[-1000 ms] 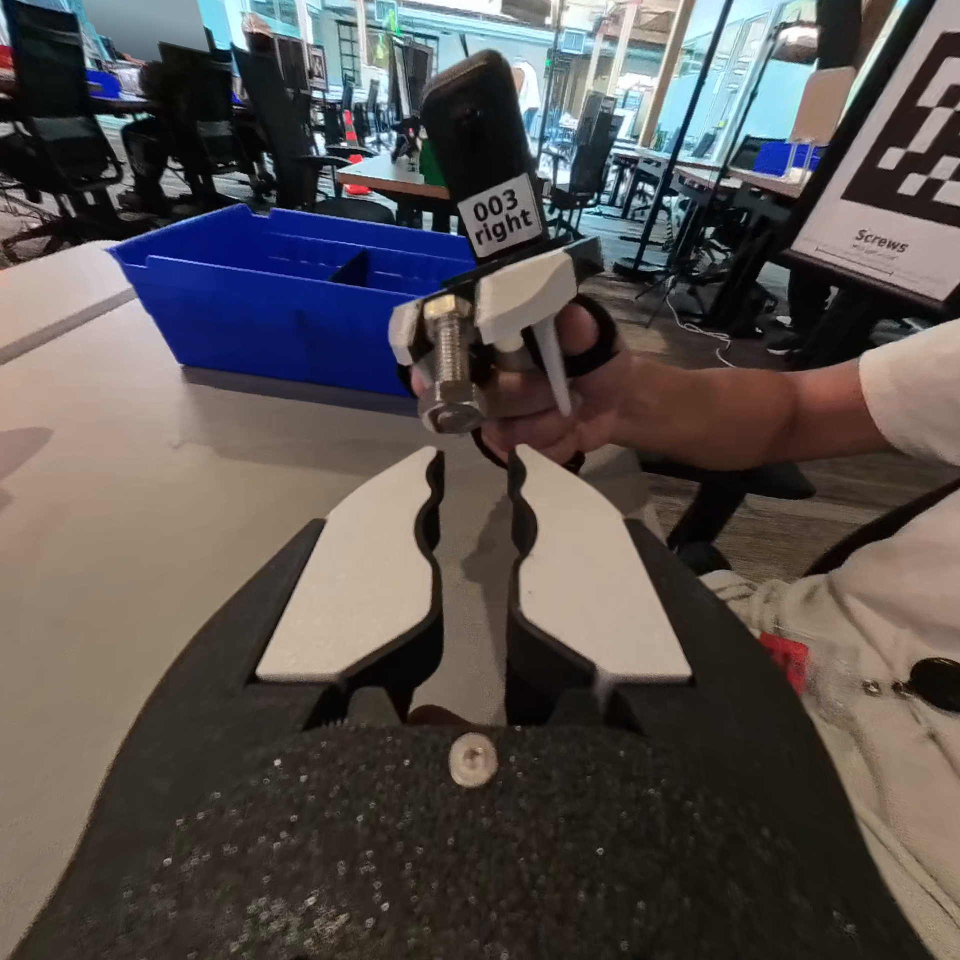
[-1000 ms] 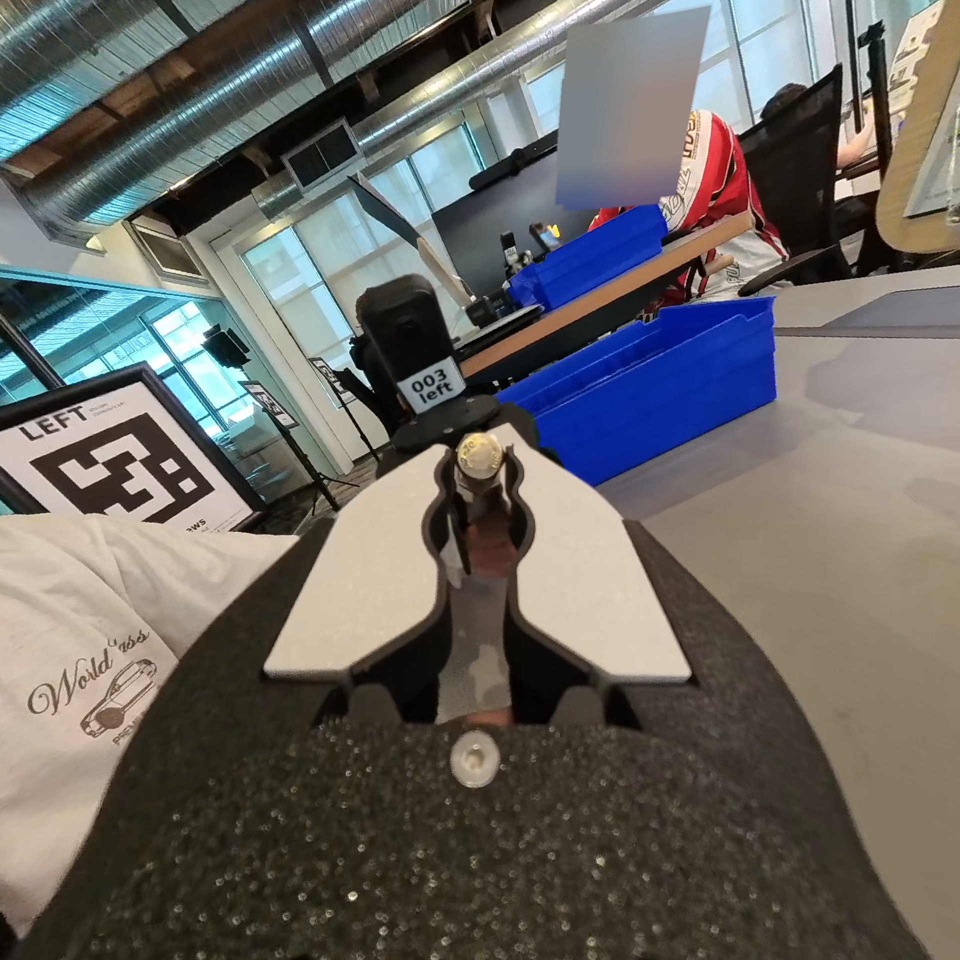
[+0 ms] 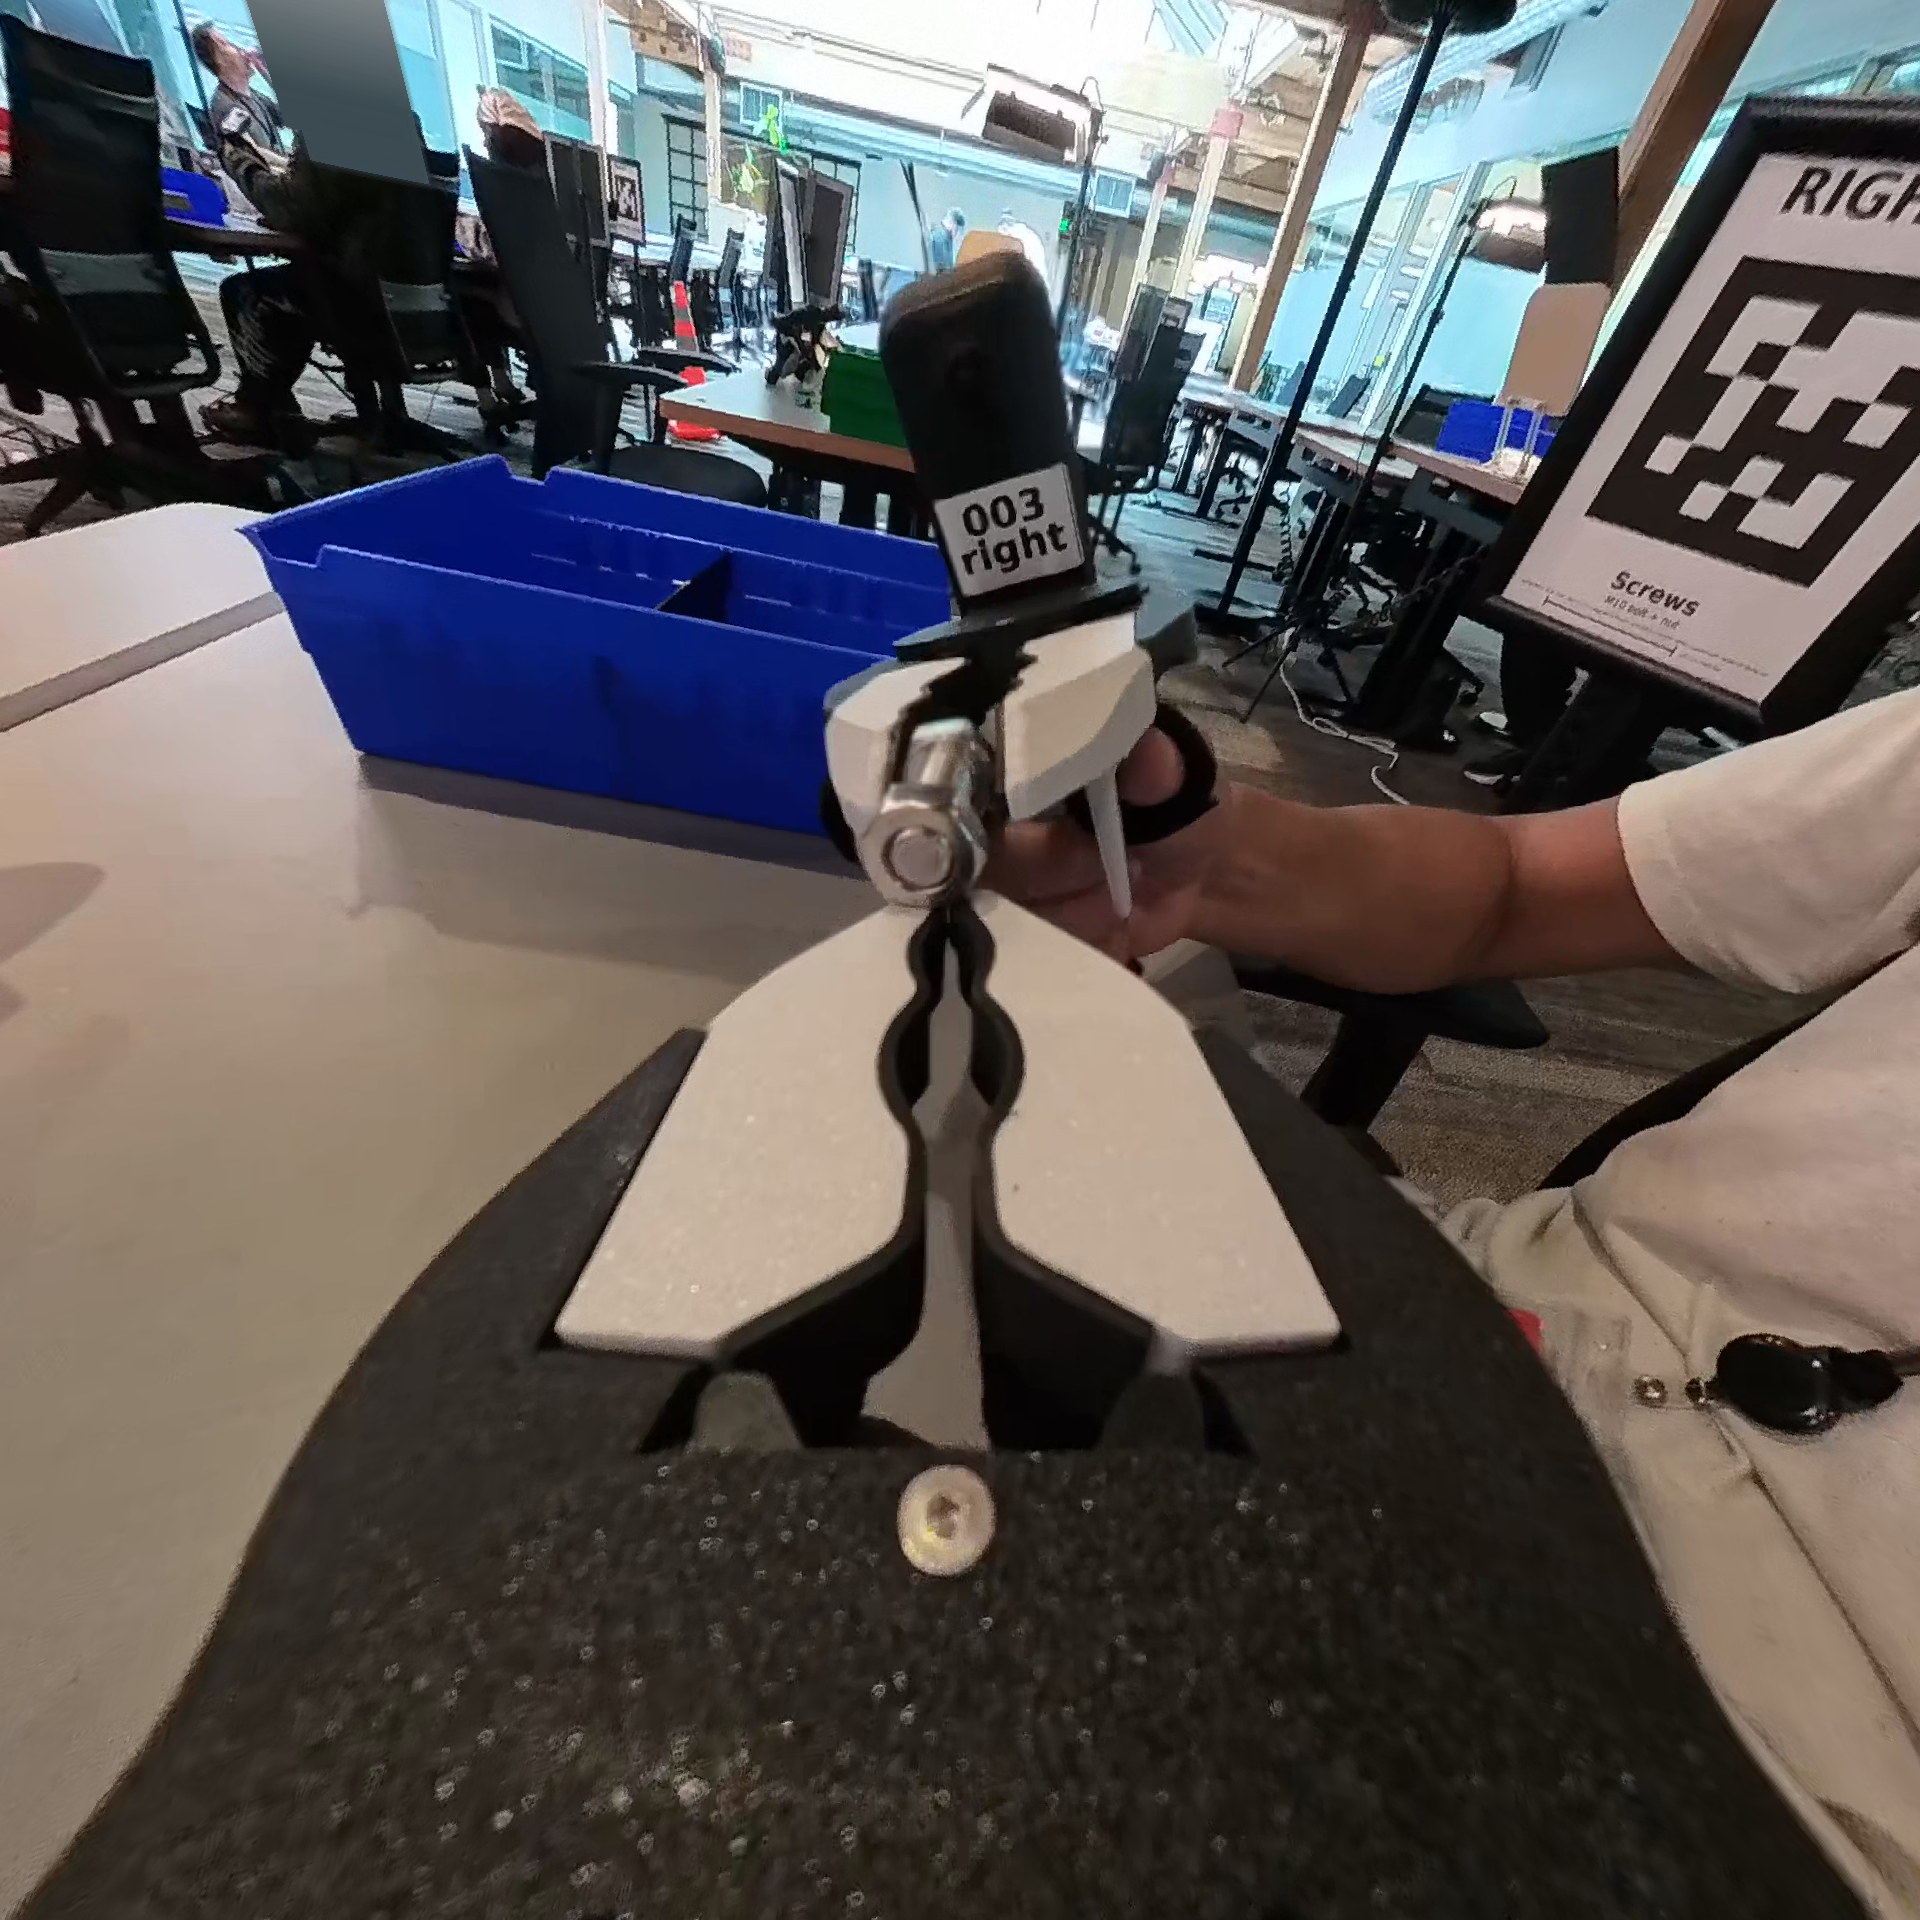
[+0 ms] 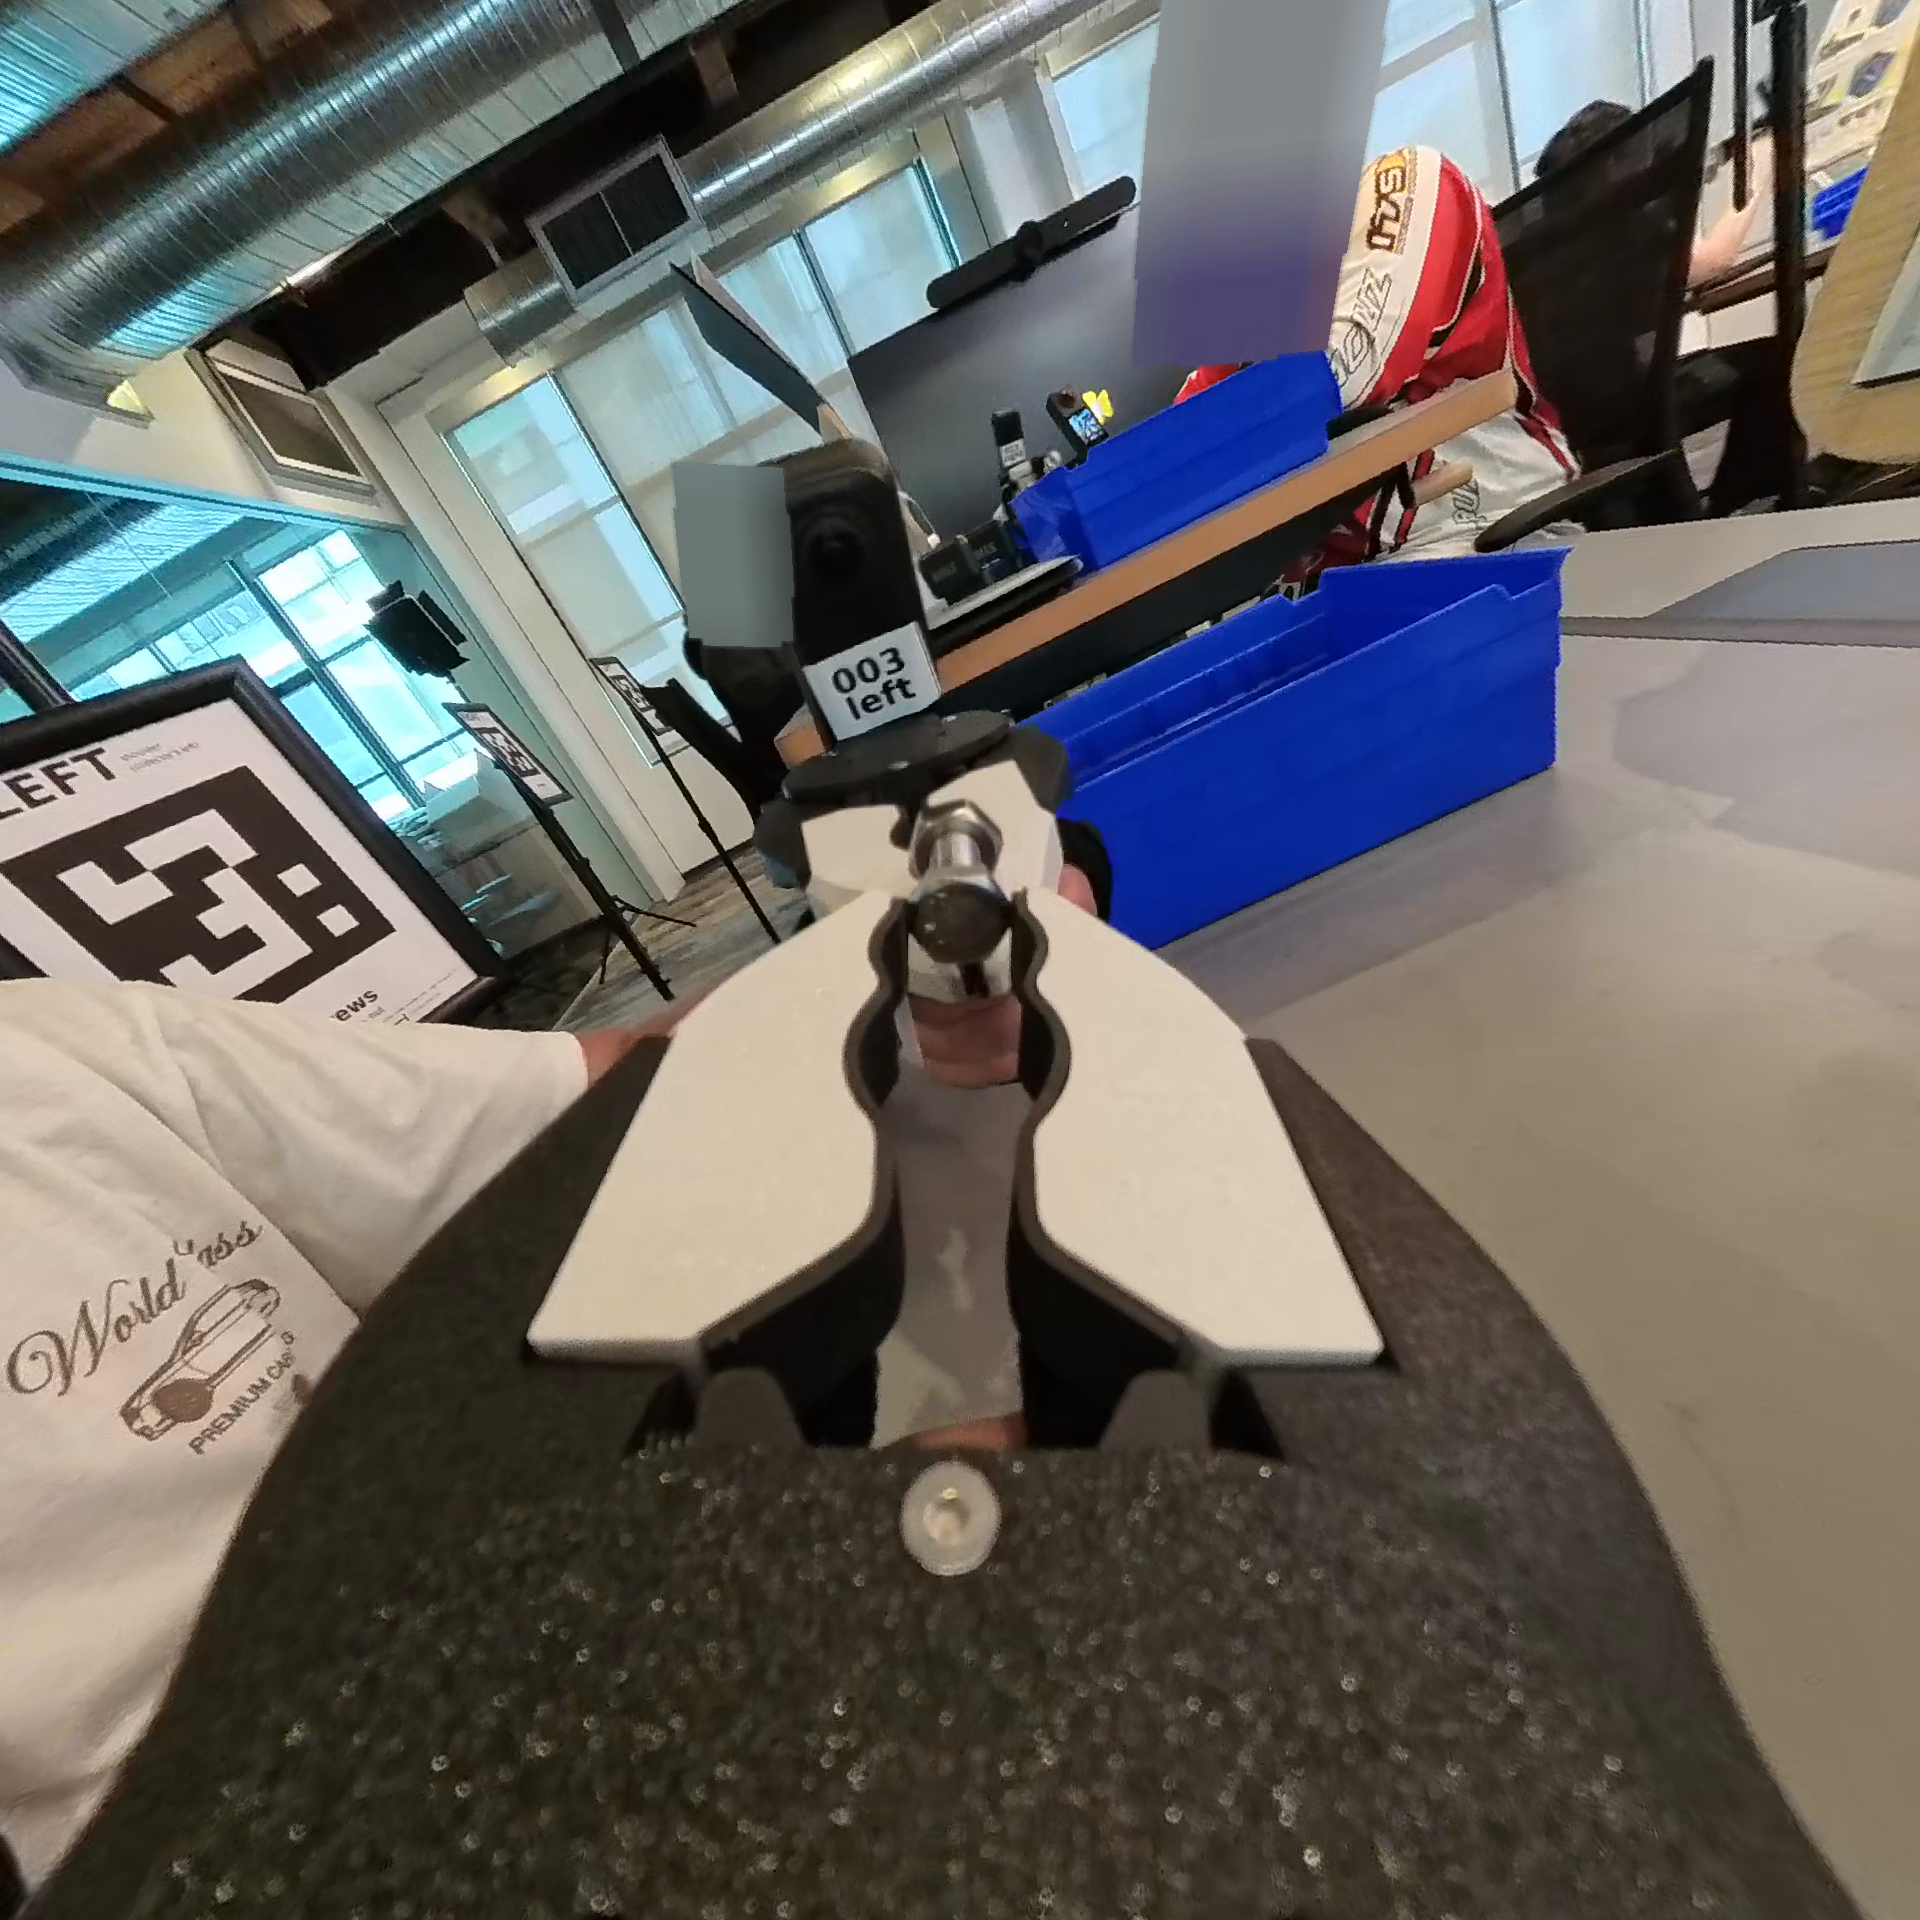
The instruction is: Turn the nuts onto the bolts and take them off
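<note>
Looking from left wrist: left claw [image 3: 951, 920] pinched nearly shut, nothing visible between its tips, which sit just under the nut [image 3: 961, 828] on the bolt's near end.
Right wrist view: right claw [image 4: 956, 928] clenched on the bolt [image 4: 951, 847] head, with the shank pointing away.
Relation: the bolt's axis runs from claw to claw above the tabletop [image 3: 312, 1039]; the left claw is nearer the nut.
</note>
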Action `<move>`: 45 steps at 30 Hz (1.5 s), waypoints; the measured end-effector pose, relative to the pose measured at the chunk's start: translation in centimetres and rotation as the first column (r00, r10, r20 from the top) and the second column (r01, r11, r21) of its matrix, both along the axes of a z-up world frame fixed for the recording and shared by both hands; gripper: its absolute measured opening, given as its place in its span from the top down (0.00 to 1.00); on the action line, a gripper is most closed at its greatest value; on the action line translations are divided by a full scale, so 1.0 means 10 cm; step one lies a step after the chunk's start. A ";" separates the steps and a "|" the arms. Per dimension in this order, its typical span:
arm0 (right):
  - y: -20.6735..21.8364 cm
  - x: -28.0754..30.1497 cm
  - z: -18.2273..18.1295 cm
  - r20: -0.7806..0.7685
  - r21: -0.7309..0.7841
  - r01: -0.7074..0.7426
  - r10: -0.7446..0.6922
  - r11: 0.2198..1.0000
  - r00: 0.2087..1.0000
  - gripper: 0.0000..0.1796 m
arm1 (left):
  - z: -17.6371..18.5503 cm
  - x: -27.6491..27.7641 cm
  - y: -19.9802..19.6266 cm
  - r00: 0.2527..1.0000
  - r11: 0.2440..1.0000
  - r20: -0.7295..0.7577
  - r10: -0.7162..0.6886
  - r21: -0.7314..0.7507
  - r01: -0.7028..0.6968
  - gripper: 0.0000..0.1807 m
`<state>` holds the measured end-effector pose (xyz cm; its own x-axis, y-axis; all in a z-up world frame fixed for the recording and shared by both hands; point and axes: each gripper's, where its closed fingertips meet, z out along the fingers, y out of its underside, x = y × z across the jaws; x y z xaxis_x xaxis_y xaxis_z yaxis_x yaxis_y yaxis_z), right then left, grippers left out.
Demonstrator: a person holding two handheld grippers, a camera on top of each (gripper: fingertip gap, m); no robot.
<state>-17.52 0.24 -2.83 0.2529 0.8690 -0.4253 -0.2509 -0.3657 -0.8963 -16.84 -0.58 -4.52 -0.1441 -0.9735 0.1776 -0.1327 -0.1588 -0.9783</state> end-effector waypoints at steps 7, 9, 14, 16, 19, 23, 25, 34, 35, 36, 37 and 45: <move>0.07 0.15 0.01 -0.090 -0.075 -0.017 0.011 0.997 0.996 0.90 | 0.04 -0.15 0.06 0.999 0.984 -0.031 0.033 0.174 -0.027 0.78; 0.09 0.15 -0.02 -0.106 -0.103 -0.029 0.017 0.994 0.994 0.90 | 0.15 -0.18 0.04 0.999 0.972 0.022 0.041 0.231 -0.045 0.75; 0.08 0.09 -0.08 -0.111 -0.135 -0.056 0.041 0.989 0.993 0.90 | 0.23 -0.17 -0.09 0.997 0.929 0.066 0.049 0.364 -0.069 0.73; 0.07 0.06 -0.09 -0.108 -0.137 -0.064 0.049 0.989 0.993 0.90 | 0.18 -0.13 -0.11 0.998 0.928 0.047 0.046 0.367 -0.060 0.73; 0.08 0.05 -0.10 -0.108 -0.149 -0.064 0.048 0.987 0.993 0.90 | 0.12 -0.10 -0.10 0.999 0.936 0.031 0.044 0.348 -0.052 0.73; 0.05 0.05 -0.04 -0.159 -0.158 -0.094 0.069 0.983 0.985 0.90 | -0.03 -0.07 0.04 0.995 0.941 -0.037 0.093 0.331 -0.076 0.71; 0.04 0.05 0.00 -0.176 -0.158 -0.098 0.070 0.983 0.982 0.90 | -0.10 -0.07 0.09 0.992 0.943 -0.062 0.108 0.322 -0.082 0.71; 0.11 0.10 -0.05 -0.199 -0.206 -0.076 0.035 0.975 0.979 0.90 | 0.20 -0.09 -0.01 0.988 0.903 0.076 0.136 0.402 -0.155 0.73; 0.10 0.08 -0.05 -0.200 -0.205 -0.083 0.041 0.975 0.979 0.90 | 0.15 -0.06 -0.01 0.989 0.899 0.053 0.141 0.412 -0.150 0.73; 0.09 0.07 -0.04 -0.200 -0.202 -0.086 0.045 0.976 0.979 0.90 | 0.07 -0.03 -0.01 0.990 0.900 0.022 0.140 0.414 -0.137 0.71; 0.08 0.06 -0.03 -0.200 -0.199 -0.091 0.050 0.976 0.979 0.90 | -0.01 0.00 0.01 0.989 0.904 -0.015 0.145 0.408 -0.126 0.71; 0.08 0.09 0.02 -0.183 -0.173 -0.068 0.036 0.983 0.983 0.90 | -0.10 -0.02 0.11 0.987 0.926 -0.046 0.154 0.354 -0.128 0.72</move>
